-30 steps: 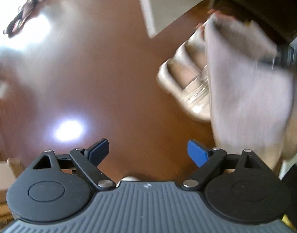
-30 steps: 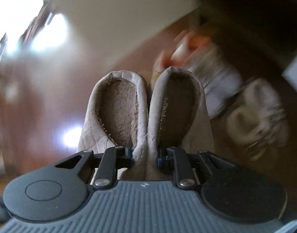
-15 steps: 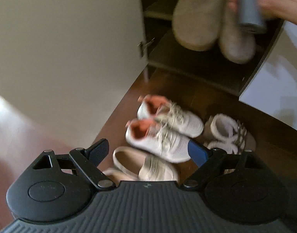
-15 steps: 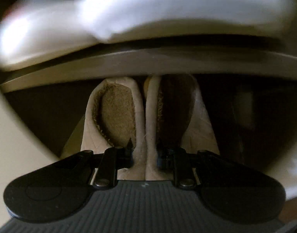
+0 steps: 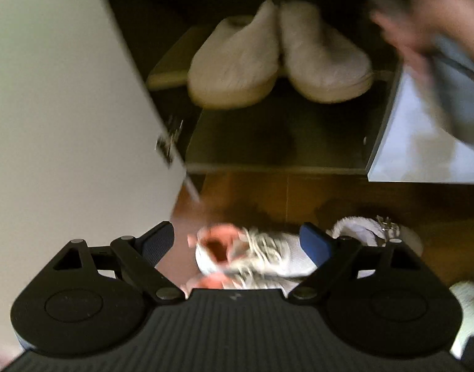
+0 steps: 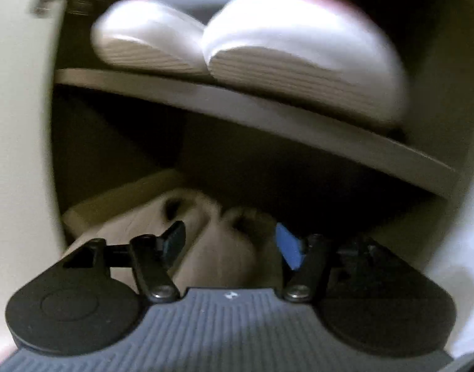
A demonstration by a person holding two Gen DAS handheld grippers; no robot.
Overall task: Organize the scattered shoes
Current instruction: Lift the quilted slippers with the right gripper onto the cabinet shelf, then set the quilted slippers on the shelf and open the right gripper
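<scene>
A pair of beige slippers (image 5: 277, 59) sits side by side on a low shelf (image 5: 268, 142) inside the open shoe cabinet. In the right wrist view the slippers (image 6: 212, 241) lie just beyond my right gripper (image 6: 229, 243), which is open and holds nothing. My left gripper (image 5: 237, 241) is open and empty above a pair of white sneakers with orange lining (image 5: 252, 254) on the brown floor. A white fluffy sandal (image 5: 370, 232) lies to the right of the sneakers.
The cabinet's white door (image 5: 66, 93) stands open at the left, and a white panel (image 5: 423, 142) is at the right. A pair of white shoes (image 6: 252, 49) rests on the shelf above (image 6: 268, 114). The person's hand (image 5: 429, 15) is at the upper right.
My right gripper carried the slippers into the cabinet, set them on the shelf and opened. My left gripper swung from the open floor toward the cabinet and the sneakers.
</scene>
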